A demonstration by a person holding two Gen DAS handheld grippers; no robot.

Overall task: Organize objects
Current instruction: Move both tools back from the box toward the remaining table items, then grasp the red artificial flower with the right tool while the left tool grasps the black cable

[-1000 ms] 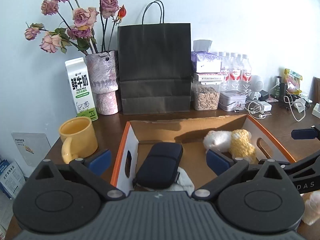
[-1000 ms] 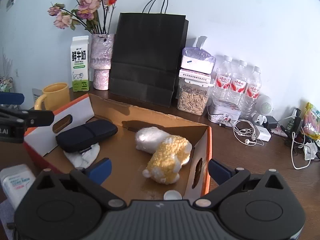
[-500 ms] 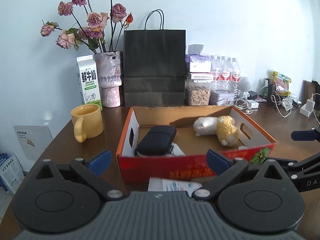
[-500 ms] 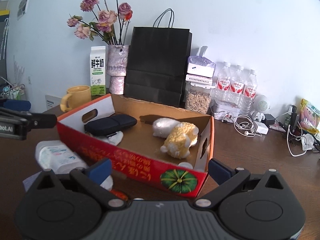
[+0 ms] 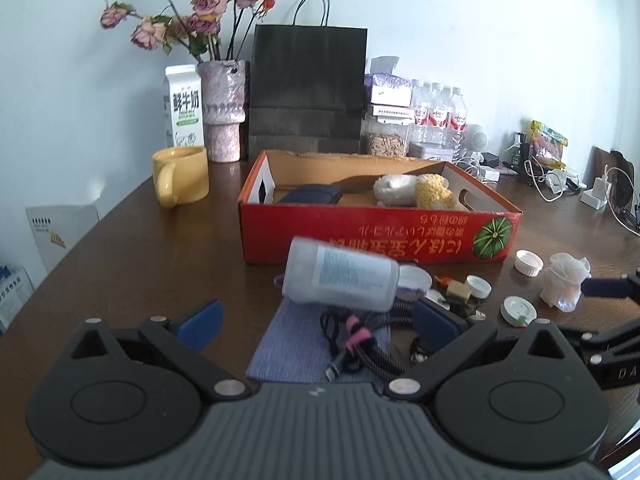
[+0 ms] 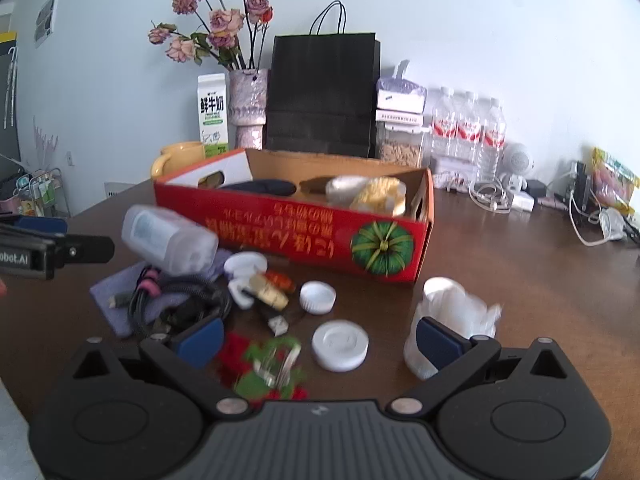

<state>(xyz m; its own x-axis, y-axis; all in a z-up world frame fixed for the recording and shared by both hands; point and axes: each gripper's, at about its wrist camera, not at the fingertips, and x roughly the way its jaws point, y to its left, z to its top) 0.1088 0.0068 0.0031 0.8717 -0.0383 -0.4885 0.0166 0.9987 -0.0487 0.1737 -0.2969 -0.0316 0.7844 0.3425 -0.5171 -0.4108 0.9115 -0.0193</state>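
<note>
— In the box?
— Dark pouch at the left end, white plush and yellow plush side by side toward the right. Three things, all well below the rim. Red front wall with a green pumpkin print, handle cut-outs in both end walls.

— And out on the surface?
— One clear bottle lying on its side just before the box, over the far edge of a purple cloth. One cable coil on that cloth, bound with pink ties. Three white caps. One white plastic bundle at the right. Small bits near the bottle mouth — a tan block among them; the rest too blurred to name.

— Other containers?
— One yellow mug, contents hidden. One vase holding dried roses. One milk carton, one black bag, one jar of seeds, three water bottles in a row at the wall.

— Tools?
— Left tool spread wide, holding nothing, low over cloth and cable. Right tool likewise spread and bare, one finger against the plastic bundle, a cap between the fingers.
</note>
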